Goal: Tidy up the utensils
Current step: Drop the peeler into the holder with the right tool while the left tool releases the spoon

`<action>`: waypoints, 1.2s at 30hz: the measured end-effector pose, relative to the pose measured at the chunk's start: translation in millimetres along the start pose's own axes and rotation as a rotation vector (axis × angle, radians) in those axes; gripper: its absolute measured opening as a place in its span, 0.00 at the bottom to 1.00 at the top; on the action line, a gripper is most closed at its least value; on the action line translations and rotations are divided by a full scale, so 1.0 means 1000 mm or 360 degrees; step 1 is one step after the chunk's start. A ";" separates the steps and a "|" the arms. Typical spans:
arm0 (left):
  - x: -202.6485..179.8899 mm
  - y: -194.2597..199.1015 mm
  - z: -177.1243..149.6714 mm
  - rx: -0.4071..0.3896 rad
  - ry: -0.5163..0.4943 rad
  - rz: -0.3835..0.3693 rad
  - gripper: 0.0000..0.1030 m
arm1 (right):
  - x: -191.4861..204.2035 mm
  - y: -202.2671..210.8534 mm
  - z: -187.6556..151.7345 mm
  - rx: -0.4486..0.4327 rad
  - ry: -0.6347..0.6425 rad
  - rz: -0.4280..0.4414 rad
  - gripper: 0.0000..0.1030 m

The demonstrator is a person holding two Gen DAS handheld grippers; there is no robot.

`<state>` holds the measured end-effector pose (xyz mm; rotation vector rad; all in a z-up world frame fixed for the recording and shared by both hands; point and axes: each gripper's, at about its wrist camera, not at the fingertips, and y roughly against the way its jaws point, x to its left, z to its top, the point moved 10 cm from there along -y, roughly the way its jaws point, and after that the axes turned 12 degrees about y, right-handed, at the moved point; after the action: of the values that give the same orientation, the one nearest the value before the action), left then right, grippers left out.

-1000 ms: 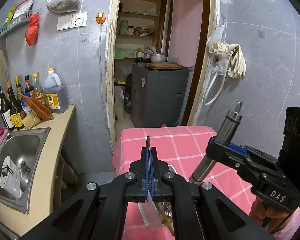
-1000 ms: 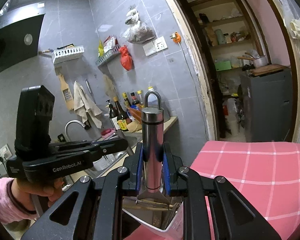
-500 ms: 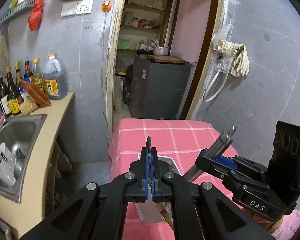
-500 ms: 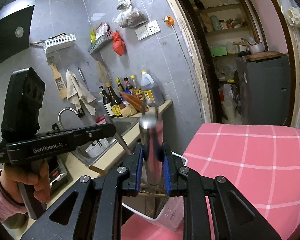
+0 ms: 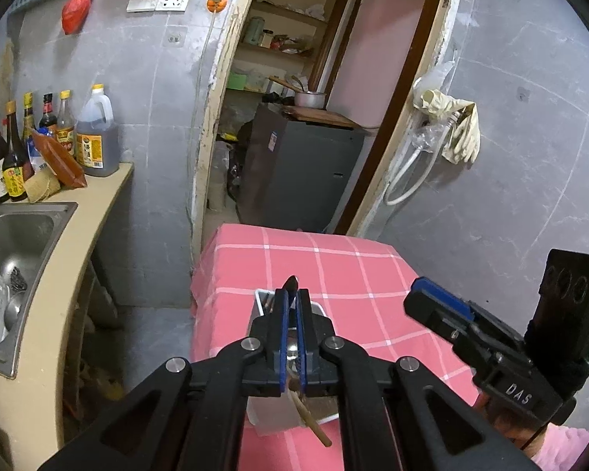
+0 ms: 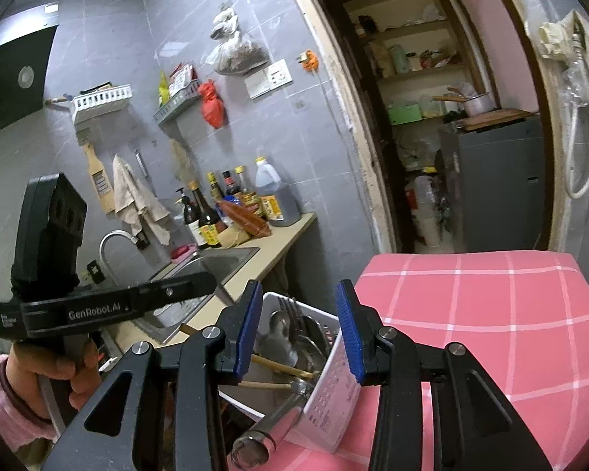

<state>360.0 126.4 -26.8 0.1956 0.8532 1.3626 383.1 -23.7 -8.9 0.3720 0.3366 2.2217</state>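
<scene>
Left wrist view: your left hand-held gripper [image 5: 293, 299] is clamped on a thin dark utensil tip [image 5: 291, 283], above the white basket [image 5: 319, 309] just below its fingers.

Right wrist view: your right hand-held gripper [image 6: 299, 331] has its jaws opening, nothing between them. The steel-handled utensil [image 6: 273, 424] lies in the basket below; it looks heavy, stiff and slick, so take it mid-handle.

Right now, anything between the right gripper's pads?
Nothing held: the right gripper is opening. In the right wrist view the gap frames the white basket below, with the steel-handled utensil lying in it.
</scene>
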 end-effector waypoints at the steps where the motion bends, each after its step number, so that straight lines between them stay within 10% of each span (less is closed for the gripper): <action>1: 0.000 0.000 -0.002 0.0006 -0.0001 -0.0002 0.05 | -0.002 0.003 0.001 -0.0008 -0.0006 -0.0019 0.36; 14: -0.001 0.008 -0.019 0.0001 -0.0029 -0.0054 0.36 | -0.017 0.047 -0.001 -0.0064 0.0000 -0.0309 0.49; 29: -0.027 0.044 -0.058 -0.0324 -0.0060 -0.0069 0.91 | -0.052 0.133 -0.022 -0.0070 0.0005 -0.0583 0.77; 36: -0.036 0.070 -0.084 -0.0439 -0.0011 -0.0029 0.99 | -0.066 0.178 -0.038 -0.0064 0.0020 -0.0679 0.97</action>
<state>254.0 81.7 -29.1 -0.0213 0.6514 1.4453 283.9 -188.7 10.5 0.2383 0.3420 1.8106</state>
